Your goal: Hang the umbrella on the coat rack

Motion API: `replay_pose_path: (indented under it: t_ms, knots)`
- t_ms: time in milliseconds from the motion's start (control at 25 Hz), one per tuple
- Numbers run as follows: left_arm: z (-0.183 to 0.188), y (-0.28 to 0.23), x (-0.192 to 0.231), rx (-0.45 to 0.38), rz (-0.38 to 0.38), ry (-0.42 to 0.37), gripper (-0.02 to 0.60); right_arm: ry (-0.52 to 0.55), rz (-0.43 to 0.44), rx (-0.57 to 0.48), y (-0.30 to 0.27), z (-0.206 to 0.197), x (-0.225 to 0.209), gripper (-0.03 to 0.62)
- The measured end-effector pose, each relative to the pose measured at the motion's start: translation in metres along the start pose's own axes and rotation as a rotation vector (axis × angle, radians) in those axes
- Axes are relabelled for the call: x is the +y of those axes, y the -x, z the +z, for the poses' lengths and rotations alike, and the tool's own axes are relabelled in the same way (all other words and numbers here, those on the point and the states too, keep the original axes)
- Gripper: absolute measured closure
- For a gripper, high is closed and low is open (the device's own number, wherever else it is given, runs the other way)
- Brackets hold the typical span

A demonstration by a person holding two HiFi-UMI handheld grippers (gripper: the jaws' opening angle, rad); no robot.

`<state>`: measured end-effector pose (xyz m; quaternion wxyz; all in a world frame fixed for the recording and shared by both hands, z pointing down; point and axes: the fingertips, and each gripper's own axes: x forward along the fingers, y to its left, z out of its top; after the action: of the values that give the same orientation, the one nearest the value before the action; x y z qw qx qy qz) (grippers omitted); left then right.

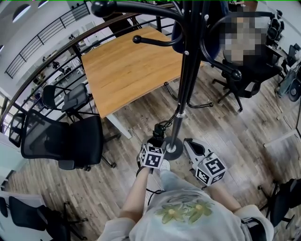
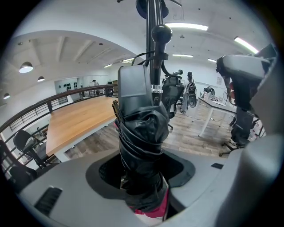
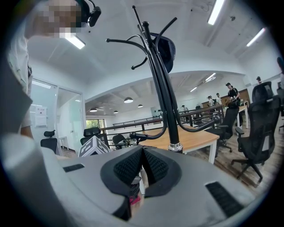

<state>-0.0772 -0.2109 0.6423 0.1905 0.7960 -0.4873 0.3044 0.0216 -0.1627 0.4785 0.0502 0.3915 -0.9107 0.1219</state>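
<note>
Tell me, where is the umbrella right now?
The folded black umbrella is clamped in the left gripper, low in the middle of the head view, right beside the coat rack's pole near its base.

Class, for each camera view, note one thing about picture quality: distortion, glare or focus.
Head view: fisheye bows the railing and the table edges. Left gripper view: dark vignetted corners, the ceiling light blown out, the umbrella sharp. Right gripper view: strip lights glare overhead, while the coat rack is crisp.
</note>
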Motion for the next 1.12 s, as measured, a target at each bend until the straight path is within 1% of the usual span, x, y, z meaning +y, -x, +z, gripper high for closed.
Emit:
replay_pose_path:
  t_ms: [160,440,920,1120]
  knots:
    - [-0.003,-0.003,0.000,0.008,-0.007,0.001,0.347,0.005,-0.002,0.004,-0.002,0.001,0.000,0.589]
    - [-0.012,-0.008,-0.002,0.013,-0.015,-0.026,0.347,0.002,-0.005,0.025,-0.004,-0.005,0.002,0.589]
    - [-0.023,-0.018,-0.012,0.023,-0.049,-0.094,0.345,-0.004,0.006,0.055,-0.009,-0.016,0.011,0.589]
    - [-0.022,-0.027,-0.022,0.010,-0.068,-0.129,0.342,-0.007,0.003,0.064,-0.008,-0.019,0.010,0.589]
